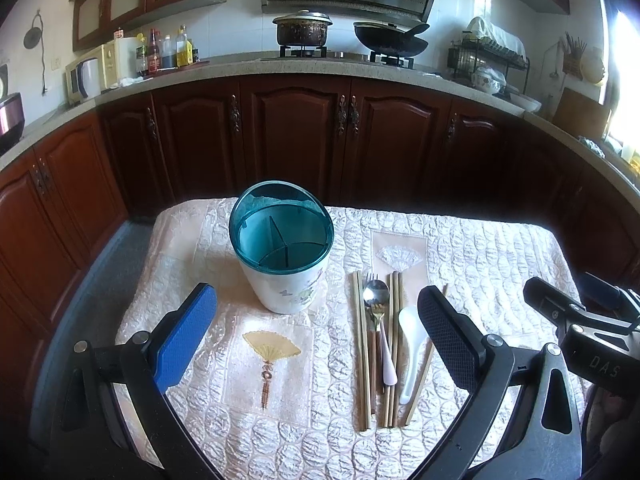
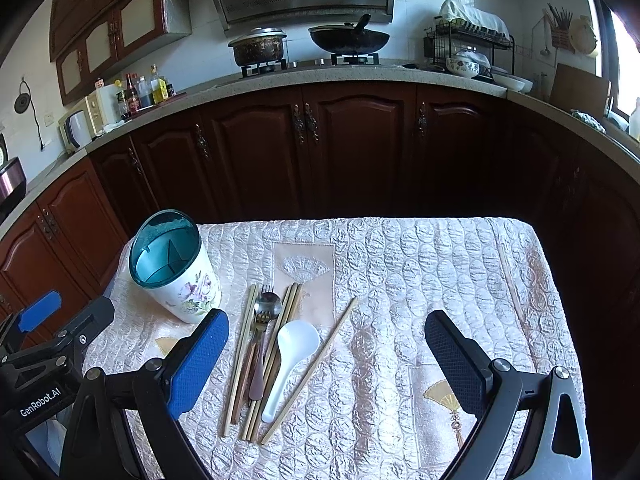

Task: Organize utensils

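Note:
A white floral utensil holder (image 1: 285, 276) (image 2: 188, 286) with a teal divided rim stands upright on the quilted table. To its right lies a loose pile: several wooden chopsticks (image 1: 360, 352) (image 2: 240, 360), a metal spoon (image 1: 376, 294) (image 2: 267, 305), a fork (image 1: 376, 312), and a white ceramic spoon (image 1: 412, 344) (image 2: 290, 354). One chopstick (image 2: 312, 368) lies slanted apart from the pile. My left gripper (image 1: 316, 340) is open above the cloth in front of the holder. My right gripper (image 2: 326, 364) is open with the pile at its left finger.
The pale quilted tablecloth (image 1: 480, 248) (image 2: 420, 264) covers a small table; dark wooden cabinets (image 1: 296, 136) and a counter with a stove, pots and a dish rack stand beyond its far edge. A thin stick (image 2: 512, 280) lies near the table's right edge.

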{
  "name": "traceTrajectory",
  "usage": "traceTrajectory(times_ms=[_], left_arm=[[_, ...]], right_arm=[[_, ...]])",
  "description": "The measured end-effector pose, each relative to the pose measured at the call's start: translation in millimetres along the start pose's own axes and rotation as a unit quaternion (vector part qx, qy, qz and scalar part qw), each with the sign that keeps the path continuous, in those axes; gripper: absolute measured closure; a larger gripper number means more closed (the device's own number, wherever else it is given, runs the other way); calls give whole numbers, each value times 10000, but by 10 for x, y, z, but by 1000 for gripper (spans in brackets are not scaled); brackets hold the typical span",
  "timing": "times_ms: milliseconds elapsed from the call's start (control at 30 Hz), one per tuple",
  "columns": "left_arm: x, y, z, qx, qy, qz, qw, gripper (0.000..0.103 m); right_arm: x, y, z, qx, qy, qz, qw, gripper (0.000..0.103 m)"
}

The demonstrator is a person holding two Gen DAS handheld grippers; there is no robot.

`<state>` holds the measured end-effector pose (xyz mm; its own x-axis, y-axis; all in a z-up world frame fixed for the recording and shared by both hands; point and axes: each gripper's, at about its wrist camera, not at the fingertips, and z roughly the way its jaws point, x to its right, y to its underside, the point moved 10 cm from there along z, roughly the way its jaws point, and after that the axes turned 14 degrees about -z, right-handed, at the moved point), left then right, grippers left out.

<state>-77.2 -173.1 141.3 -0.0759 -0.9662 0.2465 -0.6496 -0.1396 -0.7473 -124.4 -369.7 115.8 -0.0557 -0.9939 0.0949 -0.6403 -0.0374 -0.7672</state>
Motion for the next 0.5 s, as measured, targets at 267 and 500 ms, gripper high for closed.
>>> traceTrajectory(times_ms=[267, 500], left_arm=[[6, 8, 41, -37, 6, -1, 10000, 2], [5, 24, 86, -78, 2, -26, 10000, 2]], right_arm=[[-13, 10, 48, -22, -28, -68, 10000, 5], [3, 13, 96, -45, -33, -13, 10000, 5]])
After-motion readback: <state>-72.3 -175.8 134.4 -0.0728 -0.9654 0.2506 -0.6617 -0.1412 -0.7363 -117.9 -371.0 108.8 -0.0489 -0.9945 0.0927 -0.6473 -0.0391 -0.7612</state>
